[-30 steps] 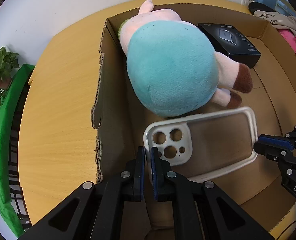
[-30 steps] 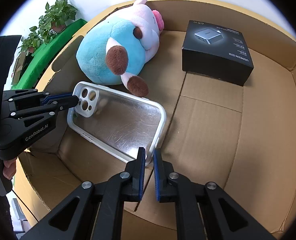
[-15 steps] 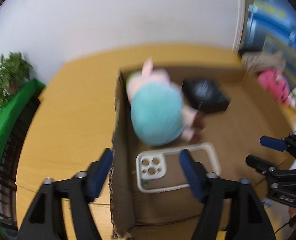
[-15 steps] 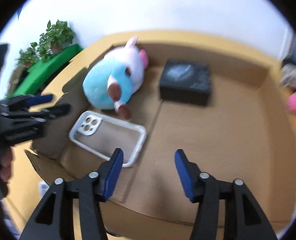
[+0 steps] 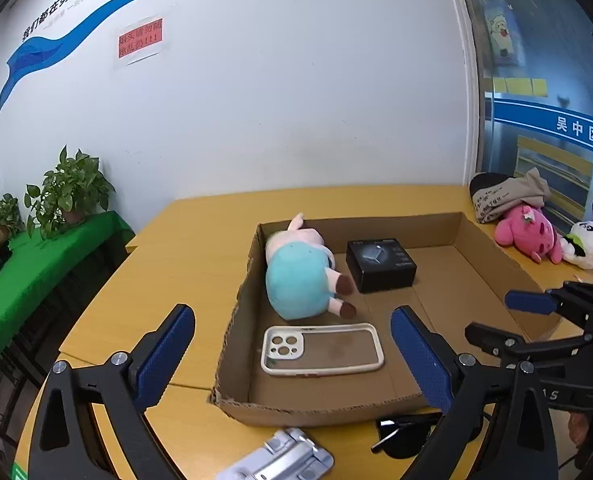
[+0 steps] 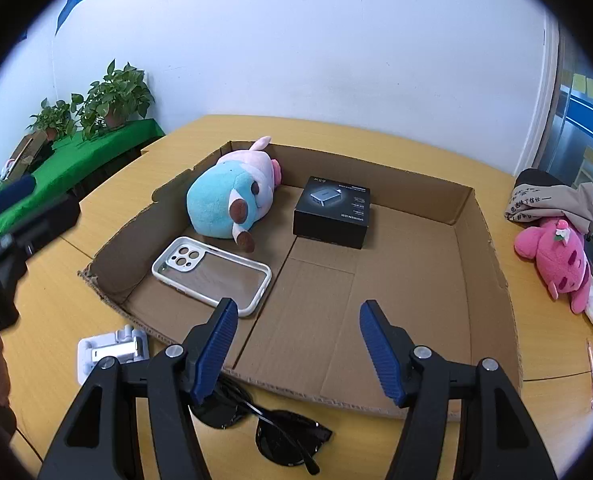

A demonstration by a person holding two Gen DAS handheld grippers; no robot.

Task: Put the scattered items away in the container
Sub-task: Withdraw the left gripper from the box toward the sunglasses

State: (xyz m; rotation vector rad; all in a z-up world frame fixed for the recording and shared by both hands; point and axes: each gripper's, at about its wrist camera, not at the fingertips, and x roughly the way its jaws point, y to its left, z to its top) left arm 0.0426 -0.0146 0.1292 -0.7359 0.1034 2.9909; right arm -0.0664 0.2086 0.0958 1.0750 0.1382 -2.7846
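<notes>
White wall and green-draped shelf stand behind the yellow counter point(image 6: 96, 220), which carries the cardboard box point(image 6: 492, 264). Both tools, clamped on the phone case point(image 5: 322, 350) a second ago, have let go and pulled back: left tool point(image 5: 292, 354) and right tool point(image 6: 298, 344) stand spread and empty. The case now lies flat in the box beside the plush pig point(image 6: 226, 206) and black carton point(image 6: 332, 212). Still outside, near the front wall: sunglasses point(image 6: 280, 434), partly hidden by the right tool, and a cut-off white stand point(image 6: 114, 352).
</notes>
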